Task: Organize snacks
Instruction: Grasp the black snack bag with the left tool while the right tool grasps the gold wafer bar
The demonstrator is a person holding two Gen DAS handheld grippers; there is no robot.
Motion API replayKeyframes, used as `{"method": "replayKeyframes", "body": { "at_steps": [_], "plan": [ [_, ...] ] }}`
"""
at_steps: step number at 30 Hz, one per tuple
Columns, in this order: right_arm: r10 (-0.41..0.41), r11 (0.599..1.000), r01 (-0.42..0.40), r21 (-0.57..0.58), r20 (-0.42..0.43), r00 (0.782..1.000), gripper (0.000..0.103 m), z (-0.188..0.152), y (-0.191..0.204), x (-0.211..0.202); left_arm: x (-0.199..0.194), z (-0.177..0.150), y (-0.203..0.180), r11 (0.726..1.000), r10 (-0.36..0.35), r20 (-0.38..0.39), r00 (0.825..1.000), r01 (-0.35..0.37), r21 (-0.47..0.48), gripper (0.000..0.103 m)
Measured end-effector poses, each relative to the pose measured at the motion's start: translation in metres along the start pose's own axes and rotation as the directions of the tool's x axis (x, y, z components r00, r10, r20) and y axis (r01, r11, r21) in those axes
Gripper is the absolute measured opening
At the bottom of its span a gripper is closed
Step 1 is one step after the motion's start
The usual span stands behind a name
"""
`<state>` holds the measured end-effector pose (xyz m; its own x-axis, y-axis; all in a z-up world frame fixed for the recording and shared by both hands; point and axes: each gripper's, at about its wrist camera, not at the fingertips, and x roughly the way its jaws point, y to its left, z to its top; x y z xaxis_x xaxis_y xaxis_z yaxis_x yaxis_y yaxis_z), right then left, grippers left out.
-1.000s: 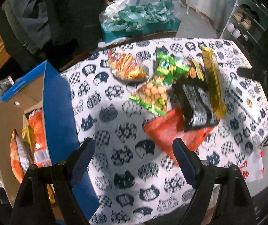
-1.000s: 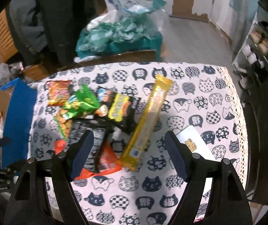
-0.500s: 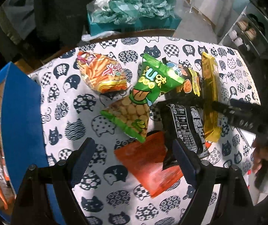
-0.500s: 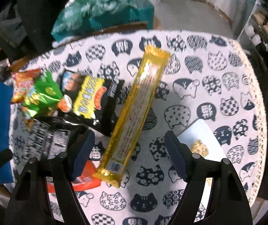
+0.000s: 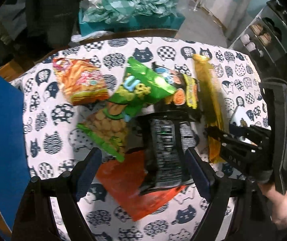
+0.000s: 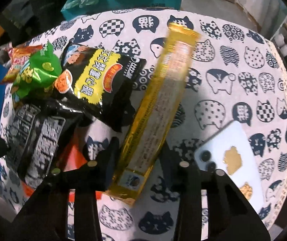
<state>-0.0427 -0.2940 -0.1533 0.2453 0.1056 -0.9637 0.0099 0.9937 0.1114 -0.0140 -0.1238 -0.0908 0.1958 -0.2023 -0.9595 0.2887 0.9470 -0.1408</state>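
Snack packets lie heaped on a round table under a white cloth printed with navy cat heads (image 6: 219, 64). Seen from the right wrist, the right gripper (image 6: 137, 160) is closing its jaws around the near end of a long gold foil packet (image 6: 163, 100), which lies between the fingers; a pale blue phone (image 6: 233, 156) rests just to that gripper's right, a thing the left wrist barely catches. Left of the gold packet sits a black bag with yellow lettering (image 6: 97, 80), and beyond it a crumpled green bag (image 6: 37, 72).

From the left wrist, the left gripper (image 5: 141, 172) hangs spread wide above a flat orange-red pouch (image 5: 131, 182) and a black packet with fine white print (image 5: 165, 152), gripping nothing. Ahead of it lie a clear bag of round crackers (image 5: 105, 128) and an orange bag of stick snacks (image 5: 79, 82); a blue cardboard box (image 5: 2, 132) stands at its left. This view alone shows the right gripper from outside, with a bare hand (image 5: 282, 206) behind it.

A second earlier the right jaws stood wide and higher above the gold packet; the left gripper hovered nearer the box, whose open top then showed packets inside.
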Motion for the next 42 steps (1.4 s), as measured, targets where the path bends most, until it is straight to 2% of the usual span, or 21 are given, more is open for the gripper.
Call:
{"method": "replayKeyframes", "body": {
  "at_steps": [6,11,14,18,23,25,27,29,31,34,38,39,41,42],
  "plan": [
    [-0.031,0.999,0.031,-0.024,-0.008,0.999,0.029,-0.020,-0.014,-0.017,0.015,0.002,-0.018,1.000,-0.019,-0.034,0.999,0.018,-0.009,0.086],
    [-0.027,0.999,0.027,-0.023,-0.017,0.999,0.029,-0.045,-0.028,-0.022,0.032,0.004,-0.024,0.999,-0.025,-0.073,0.997,0.022,-0.031,0.086],
    [-0.005,1.000,0.005,-0.014,-0.013,1.000,0.031,-0.056,-0.035,-0.027,0.040,0.004,-0.029,0.999,-0.036,-0.088,0.995,0.033,-0.034,0.086],
    [0.029,1.000,-0.029,0.005,-0.009,1.000,0.033,-0.059,-0.046,-0.030,0.051,0.003,-0.039,1.000,-0.007,-0.099,0.995,0.007,0.001,0.086],
    [0.046,0.999,-0.046,0.004,0.014,0.999,0.040,-0.051,-0.058,-0.030,0.062,-0.001,-0.047,0.998,0.012,-0.099,0.995,-0.007,0.055,0.086],
    [0.044,0.999,-0.044,-0.001,0.018,0.999,0.043,-0.039,-0.044,-0.033,0.065,-0.002,-0.050,0.997,0.028,-0.084,0.996,-0.022,0.073,0.086],
    [0.039,0.999,-0.039,-0.002,0.023,0.999,0.046,-0.033,-0.039,-0.032,0.065,-0.004,-0.052,0.997,0.016,-0.067,0.998,-0.011,0.076,0.081],
    [0.035,0.999,-0.035,-0.005,0.026,0.999,0.048,-0.024,-0.034,-0.028,0.065,-0.005,-0.052,0.996,0.014,-0.058,0.998,-0.008,0.090,0.066],
    [0.025,1.000,-0.025,-0.004,0.033,0.999,0.049,-0.017,-0.031,-0.021,0.062,-0.006,-0.051,0.994,0.021,-0.047,0.999,-0.016,0.109,0.062],
    [0.009,1.000,-0.010,0.001,0.037,0.999,0.049,-0.008,-0.028,-0.010,0.051,-0.005,-0.040,0.994,0.007,-0.034,0.999,-0.003,0.105,0.062],
    [-0.005,1.000,0.005,0.004,0.041,0.999,0.049,0.004,-0.024,0.004,0.038,-0.006,-0.035,0.992,0.022,0.002,1.000,-0.023,0.124,0.062],
    [-0.009,1.000,0.009,-0.001,0.045,0.999,0.048,0.003,-0.025,0.005,0.036,-0.006,-0.035,0.991,0.025,0.009,1.000,-0.026,0.130,0.062],
    [-0.043,0.999,0.045,-0.024,0.062,0.997,0.033,0.005,-0.018,0.008,0.030,-0.009,-0.033,0.990,0.030,0.024,0.999,-0.033,0.138,0.062],
    [-0.050,0.998,0.052,-0.029,0.063,0.997,0.032,0.003,-0.018,0.007,0.026,-0.010,-0.032,0.989,0.032,0.032,0.999,-0.036,0.140,0.062]
  ]
}}
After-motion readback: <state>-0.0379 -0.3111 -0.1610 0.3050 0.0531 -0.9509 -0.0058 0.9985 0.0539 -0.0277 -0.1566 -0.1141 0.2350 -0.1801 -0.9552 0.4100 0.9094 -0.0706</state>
